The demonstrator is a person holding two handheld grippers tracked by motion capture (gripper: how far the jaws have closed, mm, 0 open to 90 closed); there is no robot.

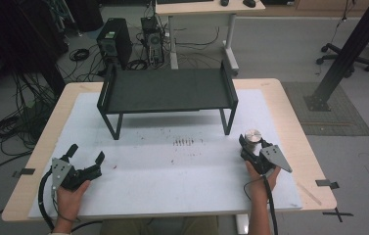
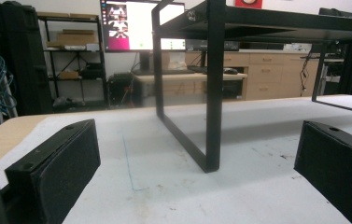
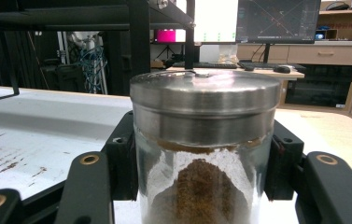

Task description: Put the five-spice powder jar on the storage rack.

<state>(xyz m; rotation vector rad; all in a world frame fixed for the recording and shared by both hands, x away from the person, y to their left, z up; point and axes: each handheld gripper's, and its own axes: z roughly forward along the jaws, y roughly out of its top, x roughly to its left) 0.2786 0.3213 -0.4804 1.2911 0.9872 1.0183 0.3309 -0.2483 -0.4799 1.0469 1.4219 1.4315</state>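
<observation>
A glass jar (image 1: 252,139) with a metal lid and brown powder inside stands on the white mat near the right edge. My right gripper (image 1: 251,147) is shut on the jar (image 3: 205,154), with a jaw pressed against each side of the glass below the lid. My left gripper (image 1: 85,153) rests on the mat at the front left. Its jaws stand wide open with nothing between them; the left gripper view shows bare mat between the two pads (image 2: 71,163).
A black metal shelf (image 1: 167,90) on thin legs stands at the back middle of the white mat (image 1: 182,166); its near leg (image 2: 213,102) rises just ahead of my left gripper. Beyond the table are computer towers, cables, a desk and a chair base.
</observation>
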